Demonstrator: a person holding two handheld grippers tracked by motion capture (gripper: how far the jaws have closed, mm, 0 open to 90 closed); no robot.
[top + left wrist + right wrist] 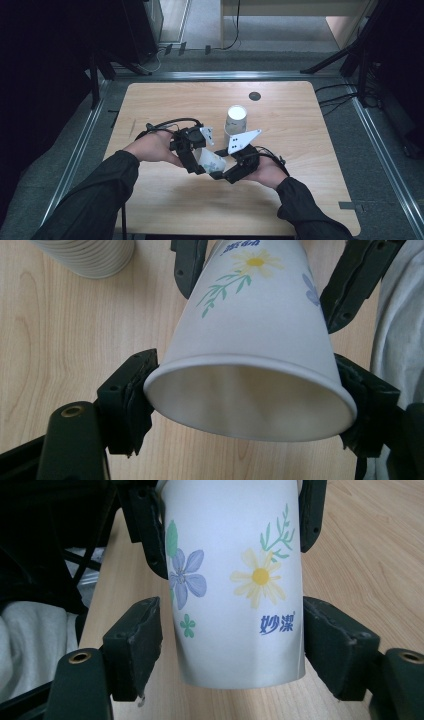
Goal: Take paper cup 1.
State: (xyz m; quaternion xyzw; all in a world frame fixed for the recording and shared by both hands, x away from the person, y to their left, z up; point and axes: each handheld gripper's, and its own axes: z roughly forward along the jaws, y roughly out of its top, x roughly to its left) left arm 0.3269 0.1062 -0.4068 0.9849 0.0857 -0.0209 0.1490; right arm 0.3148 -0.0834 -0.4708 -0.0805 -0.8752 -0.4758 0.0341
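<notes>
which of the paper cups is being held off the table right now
The flowered cup, held between left gripper and right gripper; the other cups stand stacked behind.

A light wooden table [150, 100] with rounded corners stands on a grey carpeted floor [380, 135], framed by metal rails [80, 150]. Toward its far side, right of the middle, a stack of paper cups [235, 119] sits upside down on the wood, and further back a small dark round disc [255, 96] is set in the tabletop near the far edge. A small grey tab [348, 205] lies at the near right corner.
</notes>
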